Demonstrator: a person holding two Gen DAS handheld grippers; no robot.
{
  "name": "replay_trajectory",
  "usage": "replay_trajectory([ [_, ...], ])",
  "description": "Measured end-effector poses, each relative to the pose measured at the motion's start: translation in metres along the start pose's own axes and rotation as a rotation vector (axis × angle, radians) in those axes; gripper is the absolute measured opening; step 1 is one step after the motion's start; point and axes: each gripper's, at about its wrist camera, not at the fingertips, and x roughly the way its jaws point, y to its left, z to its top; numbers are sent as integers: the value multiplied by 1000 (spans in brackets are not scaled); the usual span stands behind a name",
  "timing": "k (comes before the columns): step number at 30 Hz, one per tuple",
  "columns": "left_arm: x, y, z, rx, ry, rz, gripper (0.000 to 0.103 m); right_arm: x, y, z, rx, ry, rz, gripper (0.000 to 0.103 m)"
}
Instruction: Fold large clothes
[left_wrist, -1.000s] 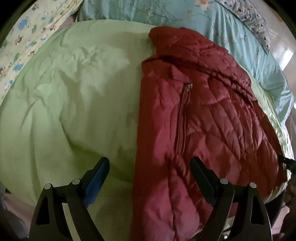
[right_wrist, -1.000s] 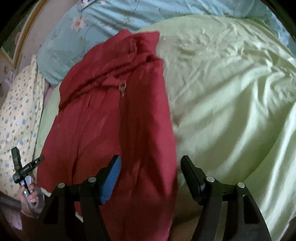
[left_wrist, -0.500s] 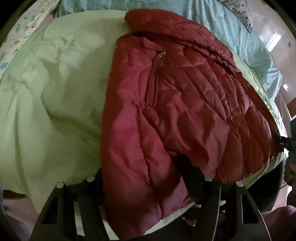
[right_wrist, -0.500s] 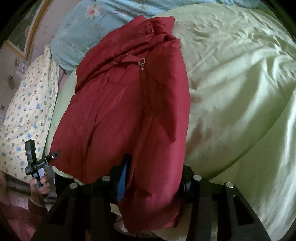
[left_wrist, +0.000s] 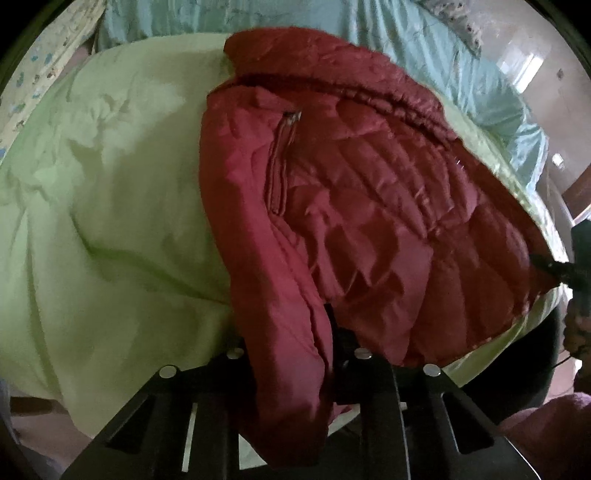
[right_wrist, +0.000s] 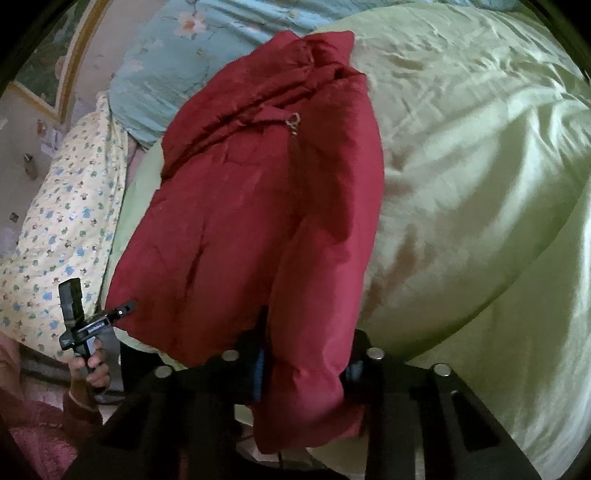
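Jacket (left_wrist: 369, 206) sprawls over our green duvet (left_wrist: 110, 192). We've got the left tool (left_wrist: 291, 354) pinching one hem corner and the right tool (right_wrist: 306, 362) clamping the other.

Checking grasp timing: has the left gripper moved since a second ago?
Yes. The left gripper went forward to the jacket hem at the quilt edge and shut on it.

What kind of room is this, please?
Most likely a bedroom. The red padded jacket lies on a bed covered by a light green quilt, with a blue floral pillow and a patterned pillow behind it.
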Motion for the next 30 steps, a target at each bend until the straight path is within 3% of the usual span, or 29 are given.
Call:
replay_trajectory([
  [9,-38,1,0,-19,-98,-49,17,-22,16,7,-26,-63,118,23],
  [17,-80,4,37,-17,-257,-88,17,-41,37,42,-54,-192,248,22],
  [23,-92,5,66,-19,-348,-100,17,-54,49,81,-79,-299,260,21],
  [30,-78,13,105,-53,-384,-102,18,-54,54,132,-75,-375,237,21],
])
